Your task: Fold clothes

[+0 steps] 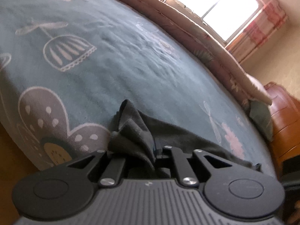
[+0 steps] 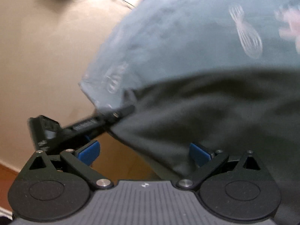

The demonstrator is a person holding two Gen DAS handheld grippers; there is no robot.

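Nearest, a teal bedspread [image 1: 116,71] printed with flowers and birdcages, draped over the bed's edge; beyond it a pink quilt [image 1: 187,30], an orange wooden cabinet [image 1: 285,123], a bright curtained window [image 1: 221,5]. Only in the right view — pale floor [image 2: 46,56] and the other tool's arm. Left gripper [image 1: 142,150] pinched tight on a bunched corner of the dark grey garment [image 1: 135,129]. Right gripper [image 2: 144,153] spread wide, blue pads [image 2: 198,154] bare, cloth lying just ahead and partly between.

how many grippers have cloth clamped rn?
1. The left gripper is shut on the dark garment at the bed edge. The right gripper is open, garment draped over one blue pad.
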